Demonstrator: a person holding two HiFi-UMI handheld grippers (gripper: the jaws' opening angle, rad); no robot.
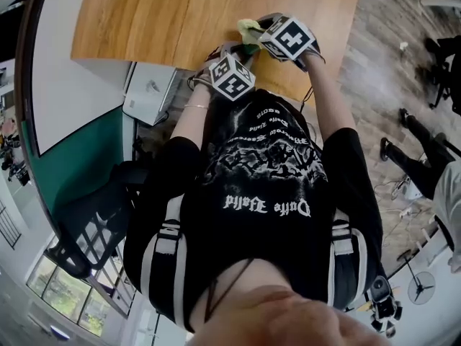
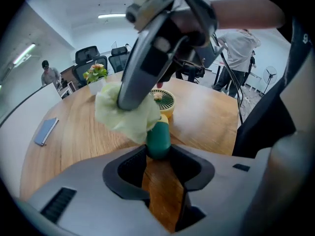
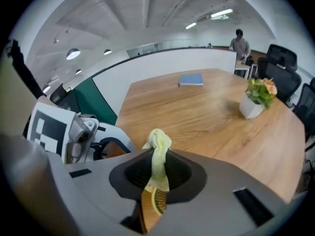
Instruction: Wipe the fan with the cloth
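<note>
**Spotter:** What sits closest to you?

**Operator:** My left tongs [image 2: 159, 154] are clamped on the green handle of the fan [image 2: 159, 134]. I hold it low on the handle, so the head stands clear for wiping. I cannot tell whether the head rests on the desk [image 3: 197, 117].

**Spotter:** And your other side?

**Operator:** My right tongs [image 3: 156, 180] are pinching a bunched fold of the yellow-green cloth [image 3: 158, 154]. The loose part drapes over the top of the handle and against the yellow head. In the right gripper view the green grille shows just under the cloth, so I judge the wipe is under way on the head.

**Spotter:** Why two grips?

**Operator:** One steadies, one rubs. I reckon a fan this light would skid under the cloth otherwise.

**Spotter:** Anything further out?

**Operator:** A potted plant [image 3: 258, 98] and a blue notebook [image 3: 191, 79] lie on the desk, well apart from my work. Beyond them are office chairs [image 3: 281, 59] and a person [image 3: 239, 44] standing.
</note>
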